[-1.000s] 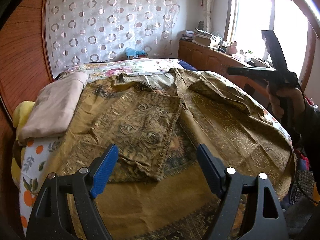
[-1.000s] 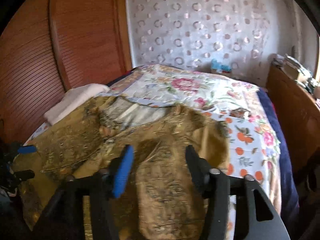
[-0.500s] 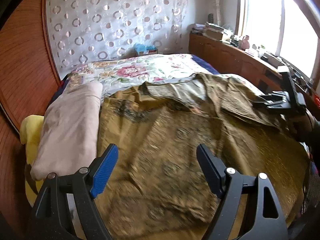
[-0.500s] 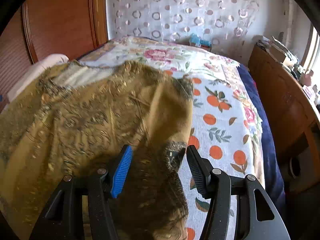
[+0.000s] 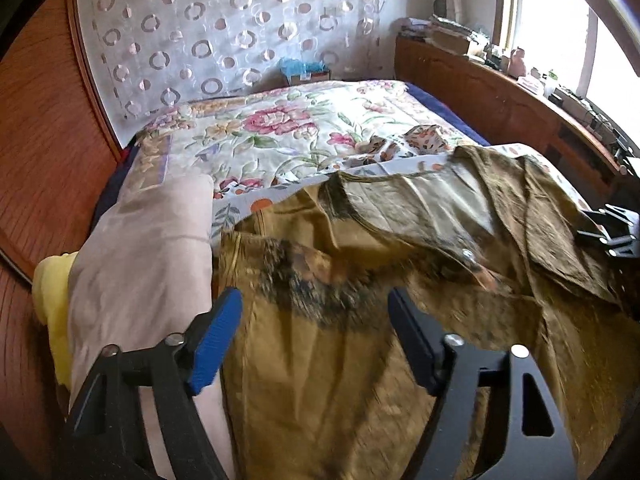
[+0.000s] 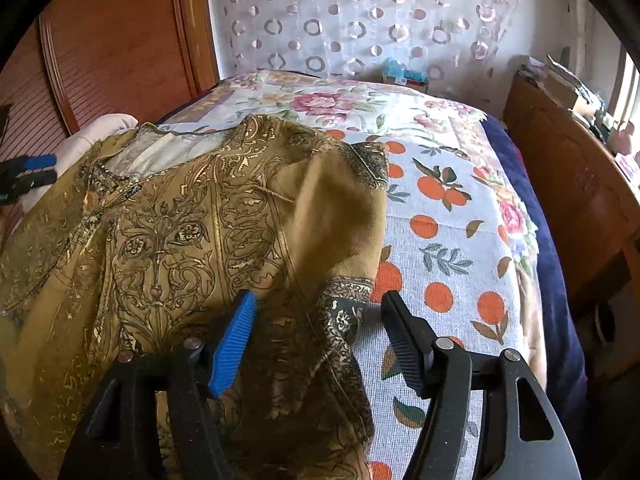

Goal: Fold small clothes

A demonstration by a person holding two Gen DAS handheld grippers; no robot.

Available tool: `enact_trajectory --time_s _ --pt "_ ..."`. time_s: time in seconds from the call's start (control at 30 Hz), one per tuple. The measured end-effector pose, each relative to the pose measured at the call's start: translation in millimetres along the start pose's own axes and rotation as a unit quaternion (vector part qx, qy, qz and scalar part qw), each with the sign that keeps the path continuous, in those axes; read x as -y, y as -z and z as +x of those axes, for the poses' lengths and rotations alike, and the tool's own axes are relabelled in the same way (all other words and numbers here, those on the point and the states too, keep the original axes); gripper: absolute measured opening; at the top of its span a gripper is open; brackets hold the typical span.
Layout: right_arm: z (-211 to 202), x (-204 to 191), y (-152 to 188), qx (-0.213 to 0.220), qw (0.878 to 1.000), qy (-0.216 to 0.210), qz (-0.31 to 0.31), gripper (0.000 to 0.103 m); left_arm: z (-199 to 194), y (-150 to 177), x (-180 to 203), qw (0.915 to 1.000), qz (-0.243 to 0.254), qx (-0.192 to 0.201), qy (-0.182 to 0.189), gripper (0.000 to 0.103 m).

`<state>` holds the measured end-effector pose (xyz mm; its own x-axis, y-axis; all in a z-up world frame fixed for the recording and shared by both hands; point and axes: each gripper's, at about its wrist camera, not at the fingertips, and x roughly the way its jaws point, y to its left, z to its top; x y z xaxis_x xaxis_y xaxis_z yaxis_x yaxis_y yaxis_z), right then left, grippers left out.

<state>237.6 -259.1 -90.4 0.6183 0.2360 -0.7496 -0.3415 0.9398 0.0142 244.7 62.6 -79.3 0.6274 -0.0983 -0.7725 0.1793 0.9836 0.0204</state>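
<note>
The left gripper [image 5: 314, 336] hangs over the near left part of the gold patterned garment [image 5: 360, 320], its fingers closing but apart, with nothing pinched, only cloth lying below the gap. The right gripper [image 6: 318, 336] has its fingers opening; the sleeve cuff [image 6: 346, 308] sits in the gap, pads off it. The garment lies spread on the bed [image 6: 448, 240], neckline at 12 o'clock.

It looks like a side fold is underway, so the next move probably calls for pinching an edge and carrying it across.

Only the left view shows the folded pink cloth [image 5: 148, 264] at 9 o'clock; only the right view shows the orange-print sheet [image 6: 440, 208] at 3 o'clock, bare beside the sleeve.
</note>
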Motion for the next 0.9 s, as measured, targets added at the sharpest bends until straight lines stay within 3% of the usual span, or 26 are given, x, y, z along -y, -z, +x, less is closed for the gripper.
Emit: enact_trajectory --time_s 0.2,0.33,0.43,0.7,0.9 --pt "-2.0 -1.2 0.7 0.000 1.000 0.001 0.002 0.071 30.6 -16.3 -12.2 0.9995 -0.002 -0.033 0.000 0.051" --pt "-0.5 -1.3 0.9 -0.001 1.000 -0.001 0.000 0.073 44.2 -18.5 -13.7 0.9987 -0.004 -0.050 0.006 0.045" --pt "0.2 -1.7 1.1 -0.001 1.000 -0.002 -0.001 0.074 45.2 -20.7 -13.3 0.9988 -0.006 -0.046 0.014 0.040" --pt "1.1 -2.5 1.5 -0.002 1.000 -0.003 -0.001 0.076 41.9 -19.9 -15.2 0.9992 -0.001 -0.035 0.021 0.005" --pt "1.4 -2.9 1.7 -0.002 1.000 -0.002 -0.001 0.077 11.5 -29.9 -24.8 0.9997 -0.016 0.014 0.013 0.003"
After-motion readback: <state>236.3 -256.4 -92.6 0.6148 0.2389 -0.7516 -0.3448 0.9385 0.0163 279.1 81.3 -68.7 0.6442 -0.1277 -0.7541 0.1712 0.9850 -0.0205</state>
